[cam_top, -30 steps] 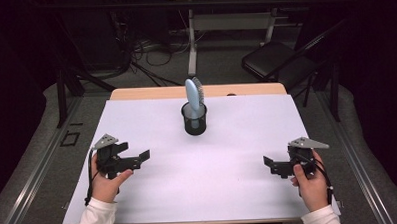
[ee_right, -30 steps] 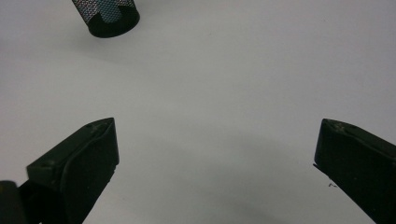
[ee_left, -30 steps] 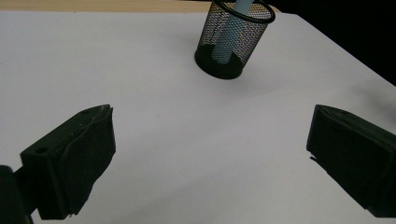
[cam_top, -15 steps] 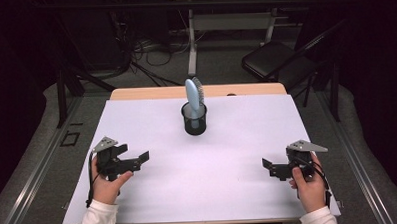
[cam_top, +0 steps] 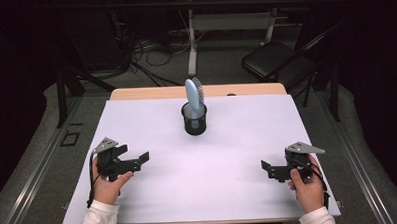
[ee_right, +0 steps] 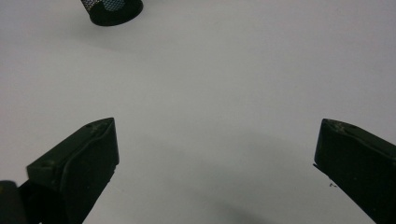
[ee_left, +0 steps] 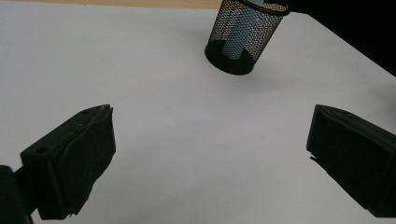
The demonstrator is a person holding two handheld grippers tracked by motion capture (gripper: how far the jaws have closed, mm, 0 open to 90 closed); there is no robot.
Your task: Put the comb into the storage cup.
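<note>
A black mesh cup (cam_top: 194,119) stands upright at the far middle of the white table top (cam_top: 228,161). A light blue hairbrush (cam_top: 192,93) stands in it, bristles facing right. The cup (ee_left: 244,33) also appears at the top of the left gripper view, with the brush handle (ee_left: 239,32) visible through the mesh, and its base (ee_right: 114,10) at the top left of the right gripper view. My left gripper (cam_top: 139,160) is open near the front left, holding nothing. My right gripper (cam_top: 267,169) is open near the front right, also holding nothing.
A bare wooden strip (cam_top: 151,93) runs along the table's far edge. Beyond it are a dark folding chair (cam_top: 279,59), a desk leg (cam_top: 191,42) and cables (cam_top: 149,48) on the floor. A wide stretch of white surface lies between the grippers and the cup.
Both hands have drawn back slightly toward the table's front edge. The jaws stay open, and the cup and brush have not moved.
</note>
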